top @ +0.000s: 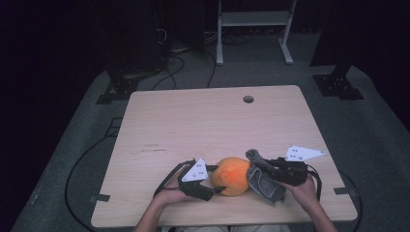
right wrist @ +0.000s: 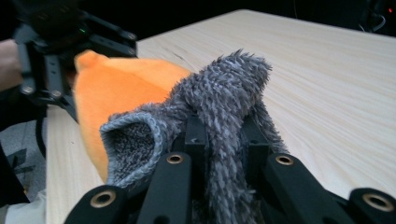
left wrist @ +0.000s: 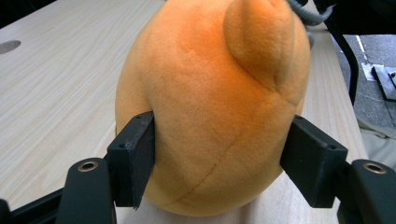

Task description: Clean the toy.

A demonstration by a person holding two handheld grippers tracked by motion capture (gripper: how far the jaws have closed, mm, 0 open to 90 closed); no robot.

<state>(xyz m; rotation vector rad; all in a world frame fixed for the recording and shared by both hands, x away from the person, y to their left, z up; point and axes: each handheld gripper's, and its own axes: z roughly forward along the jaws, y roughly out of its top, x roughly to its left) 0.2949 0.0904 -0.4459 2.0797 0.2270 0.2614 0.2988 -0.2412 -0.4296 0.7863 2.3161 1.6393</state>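
Note:
An orange plush toy [top: 234, 175] stands on the wooden table [top: 193, 121] near its front edge. My left gripper [top: 216, 182] comes at it from the left. In the left gripper view the plush toy [left wrist: 215, 107] sits between the two black pads [left wrist: 135, 154], and both press into its sides. My right gripper [top: 256, 169] is at the toy's right, shut on a grey fuzzy cloth [top: 263, 186] that hangs against the toy. In the right gripper view the cloth [right wrist: 224, 93] bunches up between the jaws of the right gripper [right wrist: 224, 135], with the orange toy [right wrist: 121, 88] and the left gripper [right wrist: 60, 42] behind it.
A round hole [top: 248, 99] is cut in the table near its far edge. Beyond the table a white metal frame [top: 254, 29], black stand feet [top: 336, 84] and cables [top: 169, 67] rest on the grey floor. The table's front edge lies just below both hands.

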